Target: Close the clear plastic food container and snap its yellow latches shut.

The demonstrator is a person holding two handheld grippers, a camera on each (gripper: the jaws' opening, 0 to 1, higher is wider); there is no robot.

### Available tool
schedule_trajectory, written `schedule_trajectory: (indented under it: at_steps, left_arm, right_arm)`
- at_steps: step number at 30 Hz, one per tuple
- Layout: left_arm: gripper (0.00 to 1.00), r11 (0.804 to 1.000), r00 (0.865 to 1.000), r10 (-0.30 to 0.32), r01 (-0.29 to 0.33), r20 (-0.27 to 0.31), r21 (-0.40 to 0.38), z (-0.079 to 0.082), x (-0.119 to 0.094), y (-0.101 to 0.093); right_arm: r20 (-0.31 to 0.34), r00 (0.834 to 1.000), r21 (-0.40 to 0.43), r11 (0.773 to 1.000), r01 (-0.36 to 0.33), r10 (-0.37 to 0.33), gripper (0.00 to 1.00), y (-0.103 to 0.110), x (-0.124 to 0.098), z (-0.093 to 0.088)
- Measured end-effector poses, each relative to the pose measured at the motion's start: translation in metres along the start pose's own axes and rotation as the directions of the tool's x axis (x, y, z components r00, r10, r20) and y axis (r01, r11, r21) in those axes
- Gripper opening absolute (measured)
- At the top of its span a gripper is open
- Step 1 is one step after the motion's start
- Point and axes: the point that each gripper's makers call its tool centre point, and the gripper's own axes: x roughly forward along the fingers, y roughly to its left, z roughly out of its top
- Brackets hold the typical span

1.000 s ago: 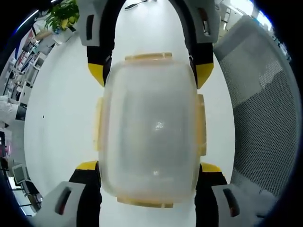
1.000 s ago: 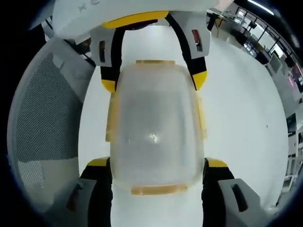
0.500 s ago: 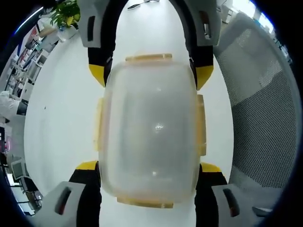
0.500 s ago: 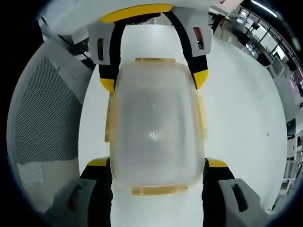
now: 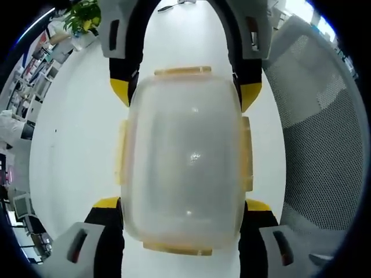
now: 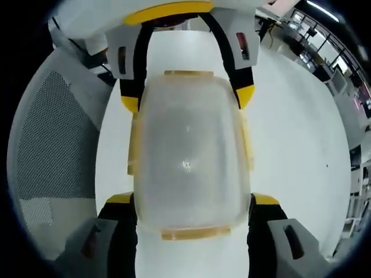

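Both views look steeply down, very near the container on the white table. They face each other from opposite ends and share the container, table and mesh chair.

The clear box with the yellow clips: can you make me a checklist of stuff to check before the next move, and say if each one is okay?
1. Lid sits on the container: ok, it covers the whole top.
2. Left gripper straddles one end of the container: ok.
3. Right gripper straddles the opposite end: ok.
4. Yellow latches snapped fully shut: cannot tell, they lie along the rim but the catch is hidden.
5. Container rests flat on the white table: cannot tell.
6. Mesh chair apart from the container: ok.
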Motion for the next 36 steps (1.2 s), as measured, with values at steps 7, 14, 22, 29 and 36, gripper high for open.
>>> schedule_trajectory:
  at_steps: [7,14,22,29,36]
  left_arm:
    - [0.79,1.000,1.000,0.002,-0.002,-0.009,-0.008,-0.001,0.000,0.004]
    - [0.79,1.000,1.000,0.005,-0.005,-0.024,-0.016,-0.002,0.002,0.011]
    - [0.79,1.000,0.999,0.004,-0.004,-0.039,-0.007,-0.003,0.004,0.020]
    - [0.79,1.000,0.999,0.007,-0.008,-0.031,-0.019,-0.003,0.005,0.030]
    - [0.79,1.000,0.999,0.007,-0.008,-0.036,-0.024,-0.005,0.006,0.039]
  right_arm:
    - [0.000,1.000,-0.010,1.000,-0.001,0.001,0.75,-0.004,0.000,0.000]
    - [0.012,1.000,-0.013,1.000,-0.004,0.004,0.75,-0.012,0.001,0.001]
    - [0.020,1.000,-0.006,1.000,-0.002,0.002,0.76,-0.020,0.002,0.002]
    - [0.021,1.000,-0.017,1.000,-0.005,0.005,0.76,-0.031,0.003,0.003]
    - [0.018,1.000,-0.023,1.000,-0.007,0.007,0.76,-0.041,0.004,0.005]
